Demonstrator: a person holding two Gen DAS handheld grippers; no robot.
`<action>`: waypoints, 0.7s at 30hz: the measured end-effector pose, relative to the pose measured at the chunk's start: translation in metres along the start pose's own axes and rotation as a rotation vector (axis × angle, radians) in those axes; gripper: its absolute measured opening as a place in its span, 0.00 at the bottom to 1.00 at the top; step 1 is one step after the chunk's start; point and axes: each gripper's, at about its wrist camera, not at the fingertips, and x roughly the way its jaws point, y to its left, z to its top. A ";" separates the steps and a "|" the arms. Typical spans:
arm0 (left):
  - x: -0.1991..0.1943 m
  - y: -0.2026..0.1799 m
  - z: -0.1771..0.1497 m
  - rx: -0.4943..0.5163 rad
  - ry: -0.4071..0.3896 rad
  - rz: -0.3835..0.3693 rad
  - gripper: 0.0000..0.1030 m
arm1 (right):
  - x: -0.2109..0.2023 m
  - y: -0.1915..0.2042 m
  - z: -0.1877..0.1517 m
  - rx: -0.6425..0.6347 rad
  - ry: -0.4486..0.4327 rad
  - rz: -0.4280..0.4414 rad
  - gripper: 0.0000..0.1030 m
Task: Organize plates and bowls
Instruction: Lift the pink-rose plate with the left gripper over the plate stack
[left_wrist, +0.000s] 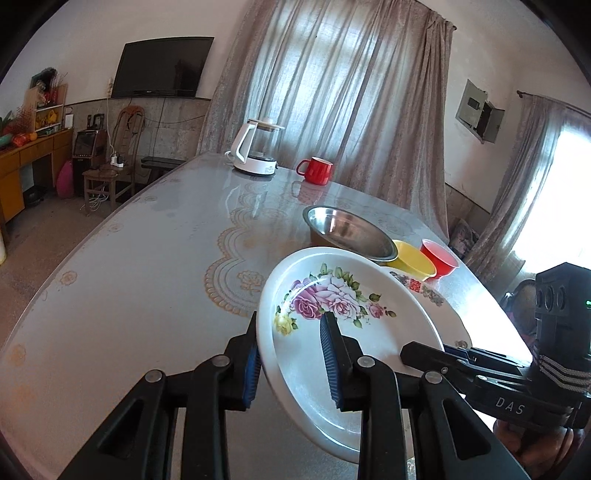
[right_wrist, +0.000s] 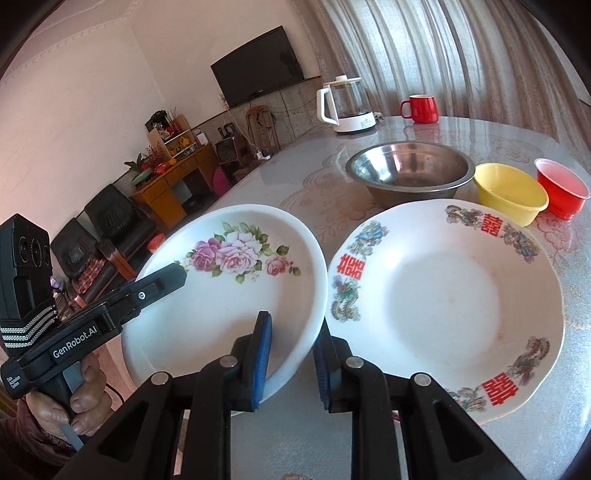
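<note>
Two grippers hold one rose plate above the table.

The left gripper (left_wrist: 291, 354) and the right gripper (right_wrist: 291, 354) each pinch a rim of the rose-patterned plate (right_wrist: 229, 295), jaws closed on opposite edges, so it hangs tilted off the table (left_wrist: 129, 266). Just beside it lies the dragon-patterned plate (right_wrist: 443, 295). Beyond stand the steel bowl (right_wrist: 410, 173), yellow bowl (right_wrist: 509, 192) and red bowl (right_wrist: 563, 192); farther back, the kettle (right_wrist: 345, 105) and red mug (right_wrist: 423, 108).

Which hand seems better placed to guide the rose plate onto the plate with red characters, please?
Probably the right. Both grippers clamp the rose plate, but the right gripper holds the rim next to the character plate, while the left gripper grips the far rim.
</note>
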 end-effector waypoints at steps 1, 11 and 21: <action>0.003 -0.006 0.003 0.010 0.000 -0.010 0.28 | -0.004 -0.003 0.002 0.007 -0.012 -0.014 0.20; 0.045 -0.060 0.021 0.099 0.056 -0.089 0.28 | -0.036 -0.053 0.010 0.122 -0.094 -0.119 0.20; 0.095 -0.092 0.020 0.151 0.149 -0.104 0.28 | -0.040 -0.088 0.012 0.179 -0.082 -0.266 0.20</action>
